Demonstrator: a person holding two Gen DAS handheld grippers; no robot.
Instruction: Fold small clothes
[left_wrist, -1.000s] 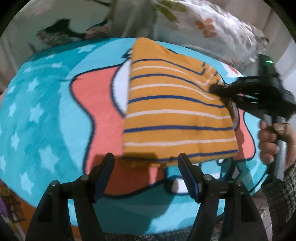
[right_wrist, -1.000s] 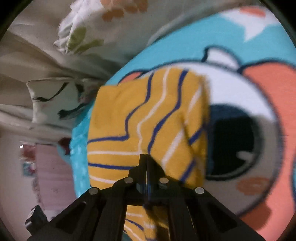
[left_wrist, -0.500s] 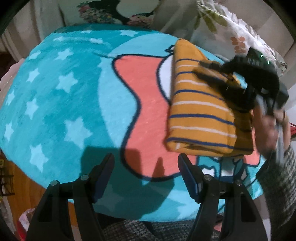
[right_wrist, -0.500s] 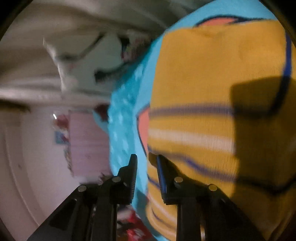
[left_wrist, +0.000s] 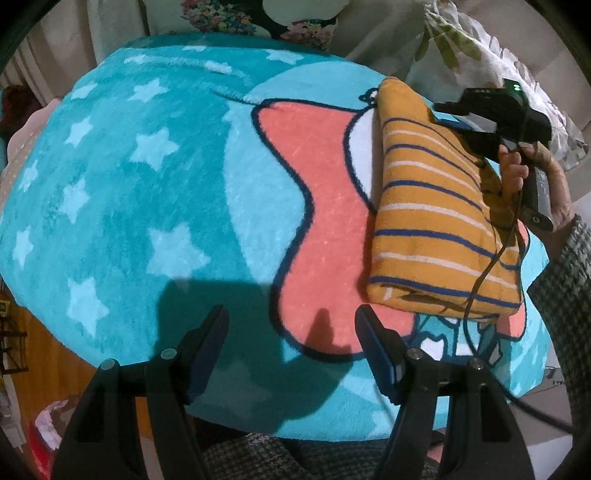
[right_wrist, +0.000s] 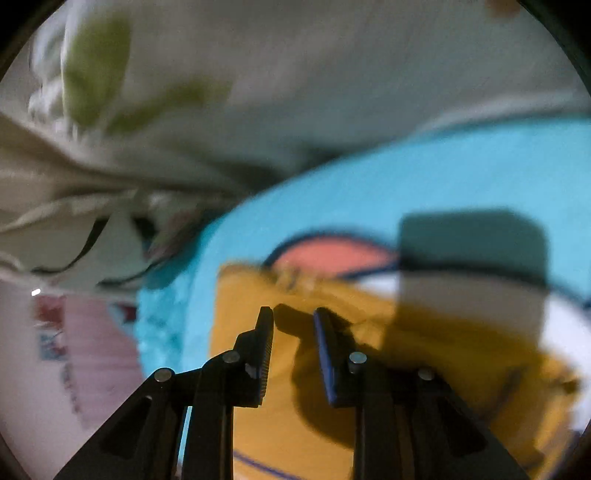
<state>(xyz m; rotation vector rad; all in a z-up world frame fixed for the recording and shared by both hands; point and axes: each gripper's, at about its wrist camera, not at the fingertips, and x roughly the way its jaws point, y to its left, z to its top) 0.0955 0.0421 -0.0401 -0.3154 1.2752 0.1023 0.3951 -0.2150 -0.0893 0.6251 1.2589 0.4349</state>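
Observation:
An orange garment with blue and white stripes (left_wrist: 432, 206) lies folded in a neat stack on the right part of a teal star-print blanket (left_wrist: 129, 184). My left gripper (left_wrist: 291, 325) is open and empty, hovering over the blanket's near edge, left of the garment. My right gripper (right_wrist: 293, 321) is open and empty just above the far part of the garment (right_wrist: 280, 424); the right wrist view is blurred. The hand-held right gripper (left_wrist: 491, 118) also shows in the left wrist view, over the garment's far right corner.
Floral pillows and bedding (left_wrist: 480, 55) lie beyond the blanket at the back and right. The blanket's near edge (left_wrist: 332, 424) drops off toward a wooden floor (left_wrist: 44, 362) at the lower left. The person's checked sleeve (left_wrist: 561, 295) is at the right.
My right gripper let go of the garment and opened, then lifted toward its far corner. The garment now lies folded. My left gripper drew back and to the left.

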